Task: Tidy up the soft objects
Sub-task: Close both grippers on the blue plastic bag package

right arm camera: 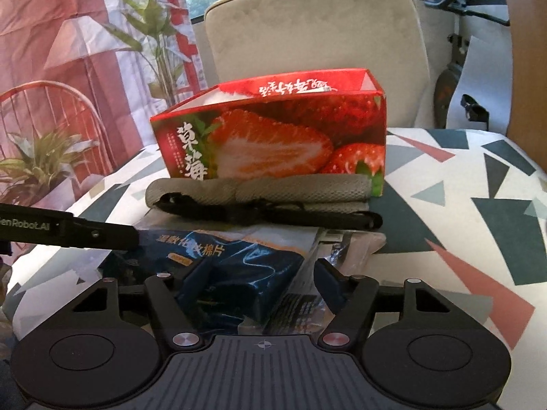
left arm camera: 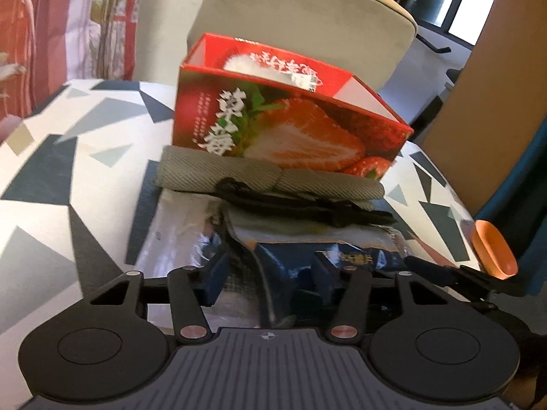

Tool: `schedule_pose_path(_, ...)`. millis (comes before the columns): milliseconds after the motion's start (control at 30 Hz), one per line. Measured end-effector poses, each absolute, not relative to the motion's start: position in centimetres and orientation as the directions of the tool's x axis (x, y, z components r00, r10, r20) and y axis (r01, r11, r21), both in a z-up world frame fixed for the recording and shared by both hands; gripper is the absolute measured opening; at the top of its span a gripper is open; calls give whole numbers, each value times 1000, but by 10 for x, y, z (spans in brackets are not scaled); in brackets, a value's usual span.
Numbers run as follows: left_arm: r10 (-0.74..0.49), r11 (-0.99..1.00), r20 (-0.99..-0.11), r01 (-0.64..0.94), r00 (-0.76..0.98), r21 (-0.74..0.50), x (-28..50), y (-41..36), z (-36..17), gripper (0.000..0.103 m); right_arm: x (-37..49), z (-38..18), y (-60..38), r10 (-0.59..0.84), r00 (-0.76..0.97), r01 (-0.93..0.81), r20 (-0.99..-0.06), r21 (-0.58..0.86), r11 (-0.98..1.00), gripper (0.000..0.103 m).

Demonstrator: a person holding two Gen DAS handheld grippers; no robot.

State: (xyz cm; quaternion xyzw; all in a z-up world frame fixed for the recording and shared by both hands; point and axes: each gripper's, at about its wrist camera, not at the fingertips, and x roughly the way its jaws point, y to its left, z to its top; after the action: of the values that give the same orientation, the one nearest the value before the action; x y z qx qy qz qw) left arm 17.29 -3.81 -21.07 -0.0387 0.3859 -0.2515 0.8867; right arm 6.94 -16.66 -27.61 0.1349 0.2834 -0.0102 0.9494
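Worktop (left arm camera: 51, 157) with a triangle-patterned cloth carries an open strawberry box (left arm camera: 290, 126), a rolled grey towel (left arm camera: 266, 177) touching its front with a black strap (left arm camera: 307, 205) across it, and a blue packet (left arm camera: 290, 259); the left claw (left arm camera: 270, 266) has both fingers around the packet, though whether they press it I cannot tell. From the right wrist, the right claw (right arm camera: 261, 278) likewise straddles the blue packet (right arm camera: 239, 266), contact unclear.

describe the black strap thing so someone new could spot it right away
Find the red strawberry box on the patterned table. A folded grey cloth lies before it, and the black strap runs along that cloth's near edge: the only thin, dark, buckled item there.
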Motion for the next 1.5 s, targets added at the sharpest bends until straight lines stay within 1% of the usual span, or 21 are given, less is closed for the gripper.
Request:
schedule_pose_path(67,-492,861,-665,424,561,-280,174,-40,-215,56,70,-277,-165,67,836,86,-545,250,964,63)
schedule_pose_path(133,-512,850,-663,436,547,-296,174,-41,-219,51,71,-279,-163,81,831,74,-550,253,965,63)
schedule_pose_path(200,-526,840,-661,447,535,-306,173,-42,-224,48,71,-280,-161,91,827,64,-555,253,965,62)
schedule_pose_path(500,-569,818,-655,426,497,-387,180,-31,-239,50,75,-283,-156,109,812,45,-573,249,968,60)
schedule_pose_path(733,-586,806,-648,432,487,-405,183,-28,-246,52,78,-285,-154,114,806,40,-580,246,968,59)
schedule_pose_path(900,-582,808,-646,437,494,-395,182,-29,-245,51,79,-286,-154,116,805,40,-581,249,968,58)
schedule_pose_path(1000,-587,804,-644,443,491,-395,181,-29,-244,50,79,-286,-154,122,803,40,-583,257,965,55)
schedule_pose_path(1067,-591,801,-641,448,489,-397,180,-30,-243,49,79,-285,-153,126,803,35,-582,258,965,50)
schedule_pose_path(1167,-593,799,-637,455,492,-393,177,-29,-240,49,77,-282,-149,127,807,23,-577,246,969,46)
schedule_pose_path(1333,-599,796,-617,465,511,-389,173,-27,-233,49,72,-273,-143,115,823,7,-557,212,977,43)
schedule_pose_path(1500,-608,790,-574,490,549,-368,163,-24,-217,49,64,-259,-136,92,856,-11,-508,160,987,43)
